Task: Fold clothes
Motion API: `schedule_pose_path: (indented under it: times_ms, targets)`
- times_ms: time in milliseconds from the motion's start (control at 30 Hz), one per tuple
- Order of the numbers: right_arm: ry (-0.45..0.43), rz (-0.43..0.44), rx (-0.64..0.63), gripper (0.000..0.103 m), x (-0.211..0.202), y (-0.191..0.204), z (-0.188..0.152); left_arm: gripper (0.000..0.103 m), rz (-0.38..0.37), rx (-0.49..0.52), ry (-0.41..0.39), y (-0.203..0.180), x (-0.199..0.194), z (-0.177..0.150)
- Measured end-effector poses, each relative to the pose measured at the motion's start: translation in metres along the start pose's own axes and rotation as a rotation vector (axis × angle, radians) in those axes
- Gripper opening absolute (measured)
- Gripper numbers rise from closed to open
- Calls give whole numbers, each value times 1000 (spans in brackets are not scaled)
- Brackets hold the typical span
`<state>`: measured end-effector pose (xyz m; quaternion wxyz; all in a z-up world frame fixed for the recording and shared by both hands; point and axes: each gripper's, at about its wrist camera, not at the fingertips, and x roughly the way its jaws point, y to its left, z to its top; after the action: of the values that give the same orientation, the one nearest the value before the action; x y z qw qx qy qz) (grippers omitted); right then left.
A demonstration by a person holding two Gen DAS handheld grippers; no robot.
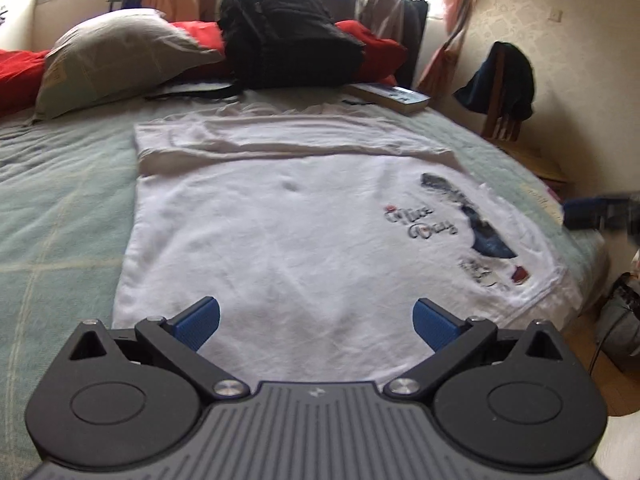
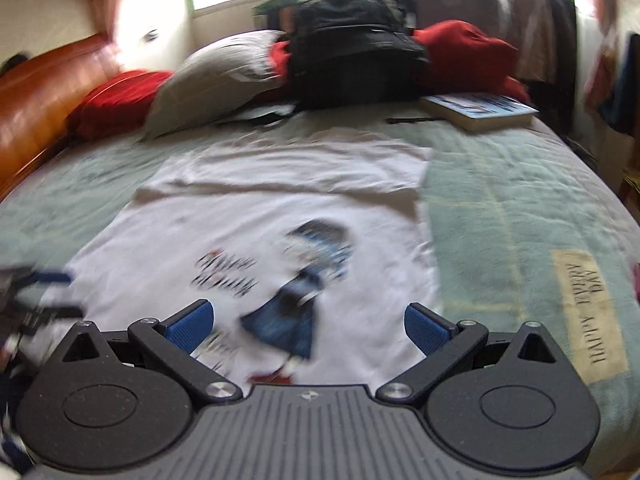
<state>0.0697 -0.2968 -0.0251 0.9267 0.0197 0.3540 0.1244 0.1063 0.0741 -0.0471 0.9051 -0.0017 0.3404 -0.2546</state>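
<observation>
Hovering with jaws spread wide and holding nothing, the left gripper [image 1: 316, 322] and right gripper [image 2: 308, 326] sit over the near edge of the white T-shirt [image 1: 280, 232]. It lies flat on the bed [image 1: 60, 200] — long axis running left-right, far strip already folded. Pinching one layer only — or unevenly — would skew the fold.

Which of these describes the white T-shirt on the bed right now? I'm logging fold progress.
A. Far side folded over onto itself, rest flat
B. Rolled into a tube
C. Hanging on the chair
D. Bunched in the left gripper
A: the white T-shirt lies flat on the bed, with a doubled band folded over along its far edge.
</observation>
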Motion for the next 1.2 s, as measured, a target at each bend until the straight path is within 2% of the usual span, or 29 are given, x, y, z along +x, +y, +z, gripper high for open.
schedule_pose_path:
  times_ms: [133,200,300,367,500,700,1000,1200]
  targets:
    - [48,50,-73,103,21,19,-17,102,-10,-19,-7,10,8,4]
    - [80,49,-84,103,33,20,-24,102,14,-67,18,21,16,1]
    - [138,17,-58,103,51,11,-38,102,23,-82,18,32,14,-5]
    - [133,12,-57,103,54,8,-45,102,38,-85,26,33,7,2]
    - [98,21,-80,103,53,8,-51,102,45,-76,-13,36,12,33]
    - [52,37,-86,103,51,6,-57,102,-8,-206,39,58,71,53]
    - [-19,83,-121,103,48,0,-68,102,213,-249,-4,59,60,56]
    - [-38,89,-143,103,47,0,-72,102,75,-87,40,4,51,50]
